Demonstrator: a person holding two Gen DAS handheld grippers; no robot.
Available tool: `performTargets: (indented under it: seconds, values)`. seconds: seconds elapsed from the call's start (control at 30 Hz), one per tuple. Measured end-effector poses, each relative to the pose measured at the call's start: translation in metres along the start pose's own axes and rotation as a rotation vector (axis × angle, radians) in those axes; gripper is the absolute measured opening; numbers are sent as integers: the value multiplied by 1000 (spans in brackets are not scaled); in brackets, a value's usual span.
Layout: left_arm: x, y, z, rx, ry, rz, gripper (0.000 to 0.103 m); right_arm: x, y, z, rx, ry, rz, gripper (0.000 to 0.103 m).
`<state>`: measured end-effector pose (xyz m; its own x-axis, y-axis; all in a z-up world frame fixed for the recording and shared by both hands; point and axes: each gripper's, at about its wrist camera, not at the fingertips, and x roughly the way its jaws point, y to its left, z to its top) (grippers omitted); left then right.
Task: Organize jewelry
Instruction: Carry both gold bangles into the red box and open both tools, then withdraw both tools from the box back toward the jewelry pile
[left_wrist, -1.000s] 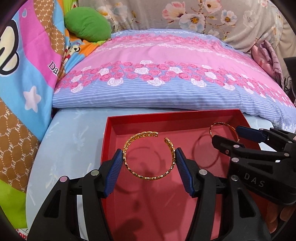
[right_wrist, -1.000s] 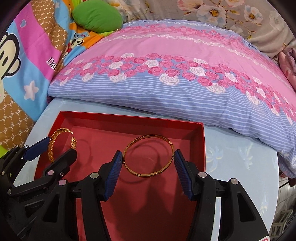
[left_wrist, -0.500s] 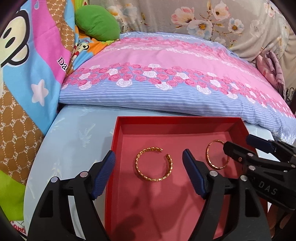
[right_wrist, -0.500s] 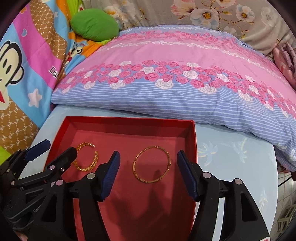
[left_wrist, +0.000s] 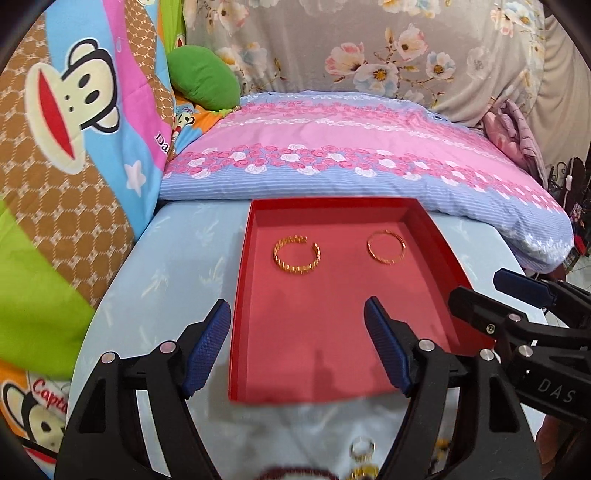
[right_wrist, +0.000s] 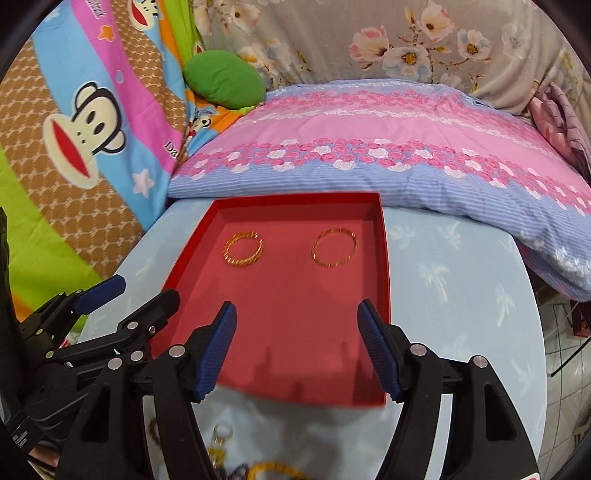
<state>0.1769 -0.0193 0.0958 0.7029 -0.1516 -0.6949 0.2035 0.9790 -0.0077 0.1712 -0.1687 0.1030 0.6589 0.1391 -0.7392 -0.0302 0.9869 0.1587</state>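
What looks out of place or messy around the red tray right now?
Inside the red tray nothing is askew: the open gold cuff and the thin gold bangle lie flat, apart, side by side. The untidy part is the blurred loose jewelry scattered on the blue cloth at the tray's near end.

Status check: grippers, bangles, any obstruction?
Left gripper open, empty; right gripper opening, empty. Both gold bangles in red tray. Nothing blocking.
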Motion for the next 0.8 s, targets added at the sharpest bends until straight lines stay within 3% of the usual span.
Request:
performTargets:
  seconds: [0.2, 0.47, 0.53, 0.8]
  values:
    - [-37, -11, -48, 22, -5, -10, 71, -34, 0, -58, 2, -5, -13, 66]
    - [-54, -15, -108, -1, 31, -35, 73, -44, -7, -125, 61, 53, 4, 66]
    - [-55, -13, -120, -12, 34, -26, 77, -44, -8, -136, 69, 55, -3, 66]
    - [-49, 13, -142, -59, 49, 49, 78, -46, -20, -155, 39, 39, -102, 66]
